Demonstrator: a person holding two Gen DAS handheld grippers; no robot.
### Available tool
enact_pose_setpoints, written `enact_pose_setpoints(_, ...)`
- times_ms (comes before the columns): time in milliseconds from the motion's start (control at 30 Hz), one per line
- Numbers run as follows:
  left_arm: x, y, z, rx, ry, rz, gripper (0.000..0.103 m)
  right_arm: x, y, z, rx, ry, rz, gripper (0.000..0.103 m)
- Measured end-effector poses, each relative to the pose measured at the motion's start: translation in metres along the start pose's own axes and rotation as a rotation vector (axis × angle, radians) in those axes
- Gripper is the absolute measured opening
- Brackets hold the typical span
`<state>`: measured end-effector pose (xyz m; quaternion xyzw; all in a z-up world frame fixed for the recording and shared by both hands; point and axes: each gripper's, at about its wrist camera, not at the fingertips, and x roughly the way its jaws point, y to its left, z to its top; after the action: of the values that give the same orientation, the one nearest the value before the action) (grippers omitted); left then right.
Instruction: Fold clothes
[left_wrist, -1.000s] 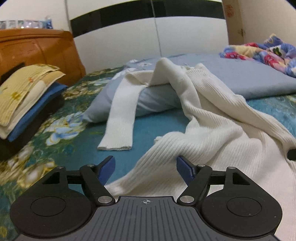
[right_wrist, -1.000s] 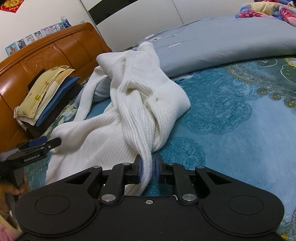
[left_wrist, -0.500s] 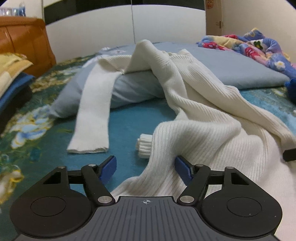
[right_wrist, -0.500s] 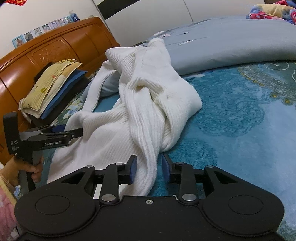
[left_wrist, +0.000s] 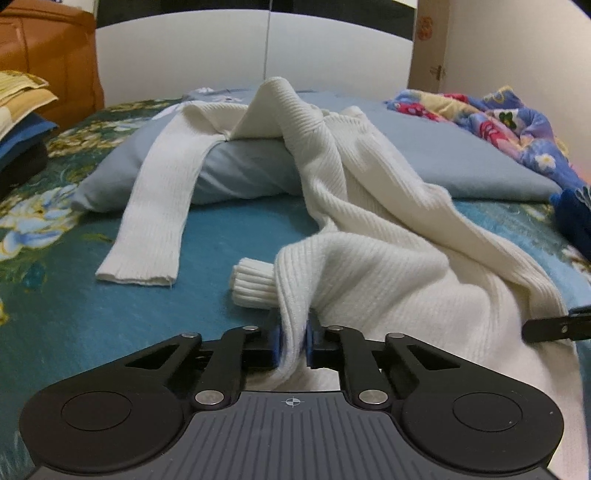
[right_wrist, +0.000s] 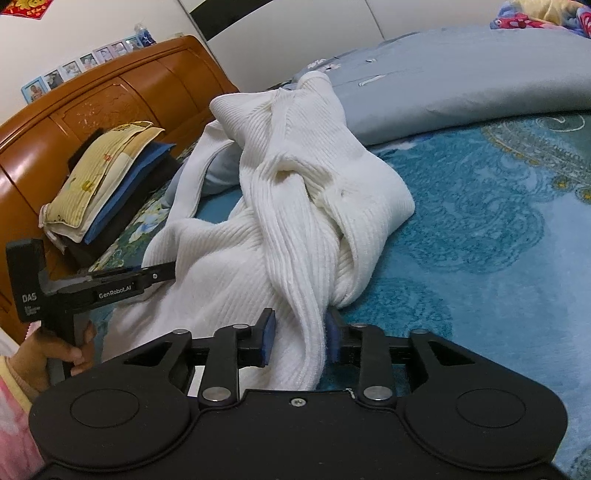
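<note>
The left claw (left_wrist: 293, 341) had just pinched the white ribbed knit sweater (left_wrist: 369, 236); the right claw (right_wrist: 300, 341), lately closing, stood part-open around a twisted fold that looked likely to slip free.

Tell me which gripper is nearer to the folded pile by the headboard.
Left. The left gripper, jaws just closed on the sweater, lies between the pile and the right gripper, whose jaws have just been closing with sweater between them, farther from the pile.

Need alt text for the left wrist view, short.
The left tool is shut on an edge of a rumpled white sweater lying on a teal floral bedspread. One sleeve drapes over a grey pillow.
</note>
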<state>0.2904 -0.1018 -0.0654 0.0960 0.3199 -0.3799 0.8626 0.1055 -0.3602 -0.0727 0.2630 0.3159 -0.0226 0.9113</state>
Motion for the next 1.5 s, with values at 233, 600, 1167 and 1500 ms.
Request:
enact_pose_setpoints(233, -0.03, -0.005, -0.012, -0.11, -0.068, -0.098, 0.007, -0.01, -0.006, -0.003, 0.057, 0.003, 0.086, 0.013)
enact_pose_setpoints(600, -0.098, -0.034, -0.045, -0.228, -0.188, -0.194, 0.007, -0.051, 0.008, -0.006, 0.064, -0.014, 0.24, 0.012)
enact_pose_setpoints(1167, -0.201, -0.064, -0.11, -0.371, -0.329, -0.195, 0.007, -0.139, 0.008, -0.034, 0.073, -0.054, 0.346, 0.012)
enact_pose_setpoints(1500, -0.199, -0.039, -0.142, -0.519, -0.294, -0.146, 0.007, -0.129, -0.016, -0.052, 0.134, 0.013, 0.262, 0.013)
